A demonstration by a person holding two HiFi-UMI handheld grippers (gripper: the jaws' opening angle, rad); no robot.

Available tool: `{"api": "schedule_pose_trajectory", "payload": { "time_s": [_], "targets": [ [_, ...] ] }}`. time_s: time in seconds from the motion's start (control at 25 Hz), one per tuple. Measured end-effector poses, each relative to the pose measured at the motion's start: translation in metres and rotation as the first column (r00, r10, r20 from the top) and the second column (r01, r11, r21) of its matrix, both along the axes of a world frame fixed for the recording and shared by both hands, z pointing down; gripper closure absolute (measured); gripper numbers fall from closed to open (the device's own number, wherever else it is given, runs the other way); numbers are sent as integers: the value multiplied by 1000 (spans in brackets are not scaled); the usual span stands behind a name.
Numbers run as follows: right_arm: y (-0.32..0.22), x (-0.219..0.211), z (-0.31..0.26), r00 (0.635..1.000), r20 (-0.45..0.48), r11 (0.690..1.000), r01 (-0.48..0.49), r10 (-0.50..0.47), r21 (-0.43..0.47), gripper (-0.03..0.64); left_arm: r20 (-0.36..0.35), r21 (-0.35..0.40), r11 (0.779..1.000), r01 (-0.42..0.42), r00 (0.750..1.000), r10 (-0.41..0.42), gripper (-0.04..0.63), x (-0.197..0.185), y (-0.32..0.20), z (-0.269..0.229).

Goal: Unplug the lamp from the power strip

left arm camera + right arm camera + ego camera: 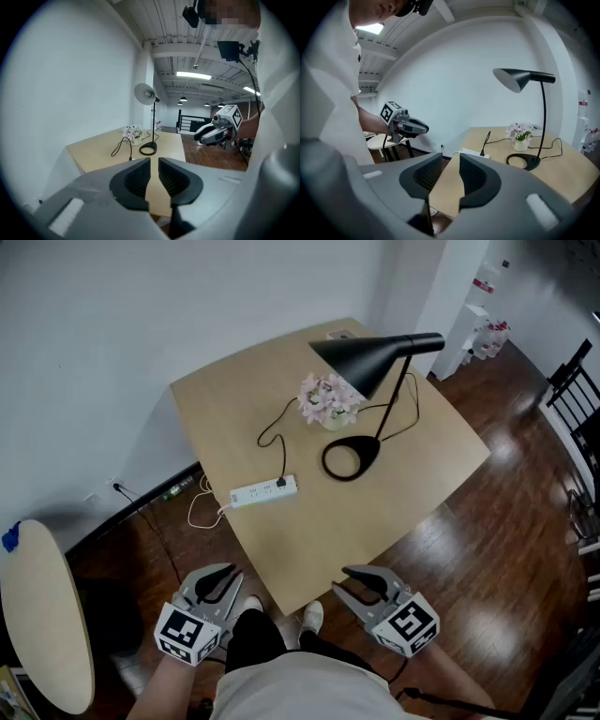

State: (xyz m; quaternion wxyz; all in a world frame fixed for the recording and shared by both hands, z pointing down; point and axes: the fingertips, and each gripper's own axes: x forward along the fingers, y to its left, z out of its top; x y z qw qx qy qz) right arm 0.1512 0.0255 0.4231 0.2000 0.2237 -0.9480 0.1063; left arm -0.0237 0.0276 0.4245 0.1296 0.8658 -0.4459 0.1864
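Head view: left gripper (219,583) and right gripper (354,583) are hovering side by side off the near corner of the table (309,540), both pointing toward it and touching nothing. The power strip (263,492) is lying on the table ahead of both grippers, closer to the left one's line, with the black plug (280,483) sitting in its right end. The cord (272,432) is running from the plug further away, past the flower pot (328,401), toward the lamp (375,360), which is standing well beyond the strip and more in front of the right gripper. Left gripper view: the left gripper (154,176) is showing its jaws a narrow gap apart with nothing between them, only table edge visible through the gap. The lamp (148,149) and flower pot (132,133) are sitting far ahead, and the right gripper (212,134) is hanging off to the right, over the floor. Right gripper view: the right gripper (451,176) is also holding its jaws slightly apart and empty. The power strip (472,153) with the plug (483,153) in it is lying just beyond the jaw tips, well apart from them. The lamp (524,77) is standing further off to the right, and the left gripper (410,127) is floating to the left.
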Motion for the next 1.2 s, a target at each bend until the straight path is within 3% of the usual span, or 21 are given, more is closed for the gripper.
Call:
{"api": "schedule_pose_trajectory", "payload": {
  "time_s": [0.28, 0.4, 0.48, 0.76, 1.08, 1.2],
  "targets": [
    [-69, -39, 18, 999, -27, 999, -32, 32, -13, 509, 71, -88, 991, -98, 992, 105, 526, -19, -114, 61],
    [-100, -58, 35, 995, -44, 995, -90, 88, -39, 514, 113, -128, 978, -165, 977, 180, 589, -22, -154, 94],
    [-119, -71, 50, 990, -71, 990, -126, 121, -63, 514, 140, -155, 967, -202, 965, 223, 589, -26, -178, 117],
    [-180, -104, 115, 961, -187, 963, -232, 204, -138, 512, 187, -279, 898, -341, 898, 399, 594, -25, -221, 189],
    [-230, -118, 160, 913, -248, 912, -370, 324, -174, 506, 206, -348, 808, -475, 802, 560, 594, -12, -233, 214],
    [-245, -129, 170, 910, -256, 908, -376, 325, -184, 505, 169, -370, 797, -478, 809, 563, 592, -11, -234, 215]
  ]
}}
